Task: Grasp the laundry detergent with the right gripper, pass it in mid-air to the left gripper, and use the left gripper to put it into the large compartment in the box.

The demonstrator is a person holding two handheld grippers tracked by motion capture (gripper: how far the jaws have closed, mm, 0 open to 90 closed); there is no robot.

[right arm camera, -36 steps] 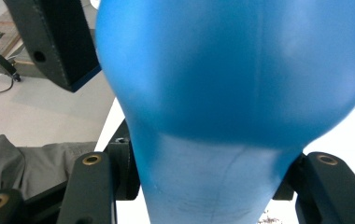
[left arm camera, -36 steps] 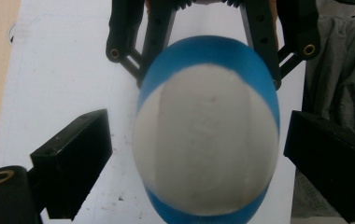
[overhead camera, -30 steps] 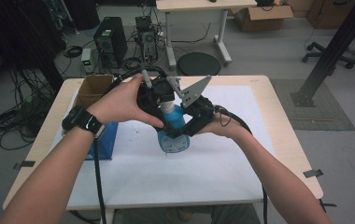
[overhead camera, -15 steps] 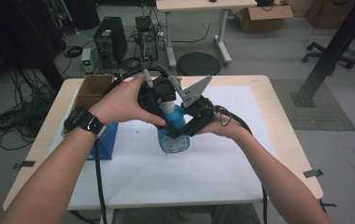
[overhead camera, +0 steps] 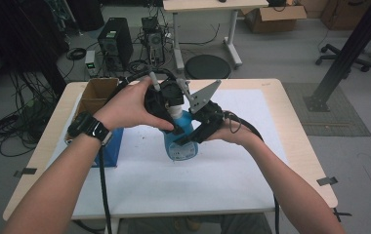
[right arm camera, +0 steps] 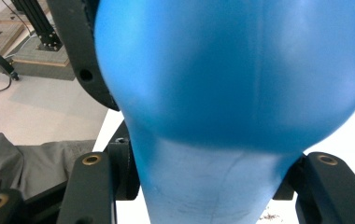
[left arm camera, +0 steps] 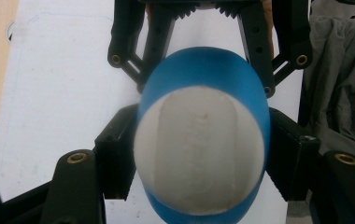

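Room: a workshop with a grey floor; a wooden worktop (overhead camera: 298, 146) topped by a white sheet (overhead camera: 174, 180) carries the scene.
Bottle: a blue spray bottle (overhead camera: 179, 139) stands upright on the white sheet near the middle of the worktop, gripped by both claws at once; its white top sits under the left claw.
Left claw: the left claw (overhead camera: 166, 105) comes down onto the bottle's upper part from above; in the left gripper view its two black jaws press against either side of the blue body just below the white cap (left arm camera: 199, 149), closed onto it.
Right claw: the right claw (overhead camera: 195, 134) meets the bottle from its right side, lower down than the left claw; in the right gripper view its jaws flank the narrowing blue body (right arm camera: 222, 112) and appear clamped on it, with the contact itself hidden by the bottle's bulge.
Grey plate: a three-cornered plate (overhead camera: 204, 95) rides on top of the right claw.
Hands: a left hand (overhead camera: 127, 102) with a black wristwatch (overhead camera: 87, 127); the right hand (overhead camera: 232, 134) sits behind its claw.
Beside the left claw: a blue box (overhead camera: 109, 146) and, beyond it, an open cardboard box (overhead camera: 95, 95) at the worktop's edge.
Writing: a pale label on the bottle's front is too blurred to read.
Beyond the claws: computer towers (overhead camera: 115, 44), cables, another table (overhead camera: 208, 9), a round black base (overhead camera: 208, 66).
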